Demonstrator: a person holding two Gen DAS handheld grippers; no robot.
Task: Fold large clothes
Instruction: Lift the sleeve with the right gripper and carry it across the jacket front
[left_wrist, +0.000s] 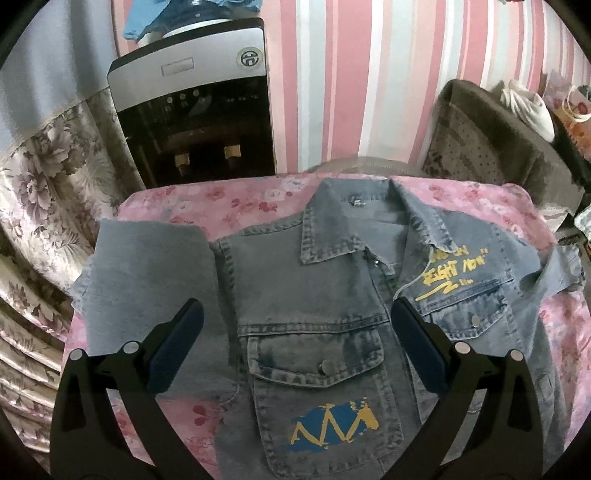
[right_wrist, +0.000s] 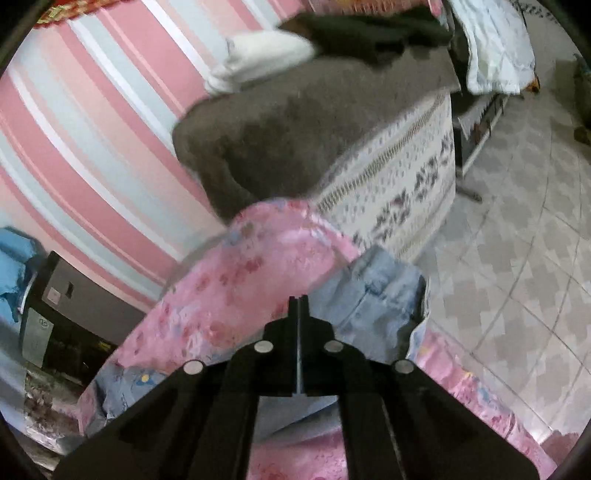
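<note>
Left wrist view shows a grey denim jacket (left_wrist: 314, 295) lying front up, collar toward the striped wall, on a surface covered by a pink floral cloth (left_wrist: 207, 199), one sleeve spread flat to the picture's left, while the left gripper (left_wrist: 297, 314) hangs above its chest with jaws wide apart and nothing between them. Right wrist view, blurred, shows the right gripper (right_wrist: 298, 299) with jaws pressed together over a pale denim sleeve end (right_wrist: 373, 291) at the cloth's edge; whether fabric is pinched I cannot tell.
</note>
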